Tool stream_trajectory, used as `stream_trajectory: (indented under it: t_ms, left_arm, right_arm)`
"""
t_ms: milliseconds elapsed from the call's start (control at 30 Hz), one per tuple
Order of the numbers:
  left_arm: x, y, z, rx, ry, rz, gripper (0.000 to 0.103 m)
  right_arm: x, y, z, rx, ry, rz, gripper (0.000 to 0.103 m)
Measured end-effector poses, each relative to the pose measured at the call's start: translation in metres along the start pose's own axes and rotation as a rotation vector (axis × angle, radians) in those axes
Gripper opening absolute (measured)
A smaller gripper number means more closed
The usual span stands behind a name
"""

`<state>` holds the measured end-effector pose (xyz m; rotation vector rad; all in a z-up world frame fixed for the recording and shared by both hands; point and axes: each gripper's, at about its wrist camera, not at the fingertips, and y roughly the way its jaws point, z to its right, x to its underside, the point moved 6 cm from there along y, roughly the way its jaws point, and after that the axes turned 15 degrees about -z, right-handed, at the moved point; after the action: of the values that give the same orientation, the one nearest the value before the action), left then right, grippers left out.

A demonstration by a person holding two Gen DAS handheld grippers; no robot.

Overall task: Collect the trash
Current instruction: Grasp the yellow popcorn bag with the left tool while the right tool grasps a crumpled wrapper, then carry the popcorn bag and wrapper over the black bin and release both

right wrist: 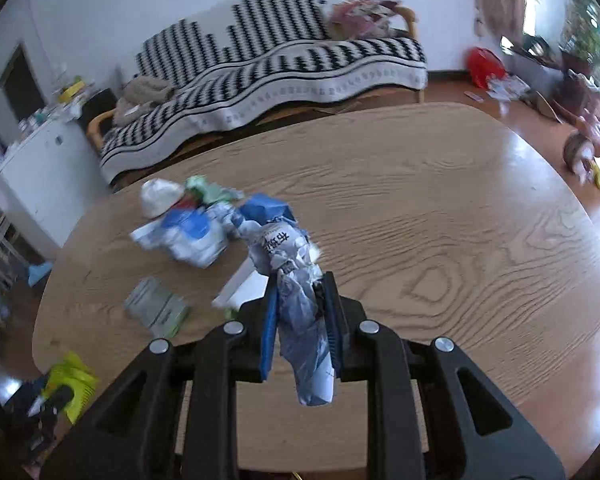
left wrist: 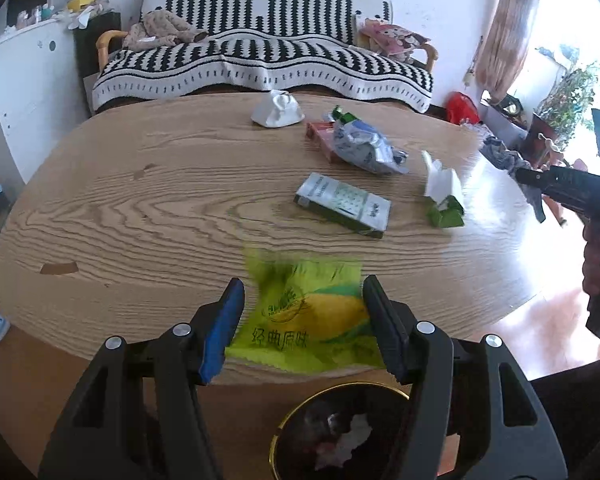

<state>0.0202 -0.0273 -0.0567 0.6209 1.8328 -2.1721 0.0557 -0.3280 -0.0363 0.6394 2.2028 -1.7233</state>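
My left gripper (left wrist: 303, 312) is open, its jaws on either side of a yellow-green snack wrapper (left wrist: 308, 320) that looks blurred, over the near edge of the wooden table (left wrist: 140, 200). A dark bin with a gold rim (left wrist: 340, 428) stands just below, with paper in it. My right gripper (right wrist: 302, 304) is shut on a crumpled blue-white wrapper (right wrist: 296, 280), held above the table (right wrist: 440, 220). On the table lie a grey-green box (left wrist: 344, 204), a crumpled silver-blue bag (left wrist: 364, 146), a tissue pack (left wrist: 444, 196) and a white wad (left wrist: 278, 110).
A sofa with a black-and-white throw (left wrist: 260, 56) stands behind the table. A white cabinet (left wrist: 20, 80) is at the left. Plants and clutter (left wrist: 560, 100) sit on the floor at the right. The right gripper's body (left wrist: 580, 192) shows at the right edge of the left wrist view.
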Motion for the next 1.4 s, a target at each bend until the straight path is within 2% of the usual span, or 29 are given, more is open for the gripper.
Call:
stream_trajectory:
  t_ms: [33,67,133,300,367,433,500,567,667,800,967,1033,1200,1300,1367,1400]
  left_arm:
    - [0.002,0.000,0.003,0.002,0.014,0.000,0.051]
    - [0.004,-0.001,0.005,0.003,0.026,-0.003,0.047]
    - [0.010,-0.001,0.007,0.008,0.035,-0.010,0.047]
    - [0.017,0.009,0.005,0.003,0.042,-0.040,0.025]
    - [0.018,0.020,-0.006,0.033,-0.021,-0.077,0.024]
    - [0.020,0.020,-0.011,0.011,-0.039,-0.077,0.024]
    - [0.022,0.011,-0.004,0.041,-0.012,-0.069,0.024]
    - [0.026,0.007,0.004,0.039,0.013,-0.068,0.024]
    - [0.040,0.007,0.018,0.073,0.039,-0.107,0.024]
    - [0.070,0.011,0.036,0.070,0.110,-0.159,0.024]
    - [0.122,0.036,0.044,0.092,0.132,-0.305,0.024]
    - [0.137,0.047,0.045,0.089,0.150,-0.358,0.024]
    - [0.150,0.058,0.043,0.079,0.158,-0.404,0.025]
    - [0.150,0.061,0.042,0.075,0.155,-0.414,0.034]
    - [0.149,0.060,0.043,0.068,0.153,-0.406,0.071]
    - [0.147,0.059,0.043,0.060,0.151,-0.396,0.076]
  right_arm:
    - [0.005,-0.001,-0.005,-0.017,-0.013,-0.011,0.022]
    - [0.010,-0.002,-0.007,-0.043,-0.016,-0.023,0.022]
    - [0.030,-0.007,-0.024,-0.084,-0.044,-0.051,0.022]
    - [0.056,-0.008,-0.050,-0.082,-0.112,-0.064,0.022]
    - [0.061,-0.004,-0.057,-0.067,-0.125,-0.066,0.022]
    - [0.065,-0.003,-0.058,-0.085,-0.130,-0.078,0.022]
    - [0.065,-0.004,-0.064,-0.103,-0.141,-0.077,0.022]
    - [0.070,-0.010,-0.068,-0.104,-0.158,-0.069,0.022]
    - [0.084,-0.015,-0.075,-0.170,-0.161,-0.105,0.022]
    - [0.133,-0.011,-0.094,-0.196,-0.254,-0.202,0.022]
    - [0.201,0.015,-0.103,-0.178,-0.337,-0.355,0.022]
    - [0.223,0.028,-0.102,-0.143,-0.371,-0.418,0.022]
    - [0.251,0.051,-0.104,-0.110,-0.415,-0.509,0.022]
    - [0.249,0.052,-0.102,-0.111,-0.400,-0.517,0.022]
    - [0.246,0.048,-0.101,-0.119,-0.380,-0.500,0.027]
    - [0.243,0.047,-0.100,-0.120,-0.375,-0.489,0.028]
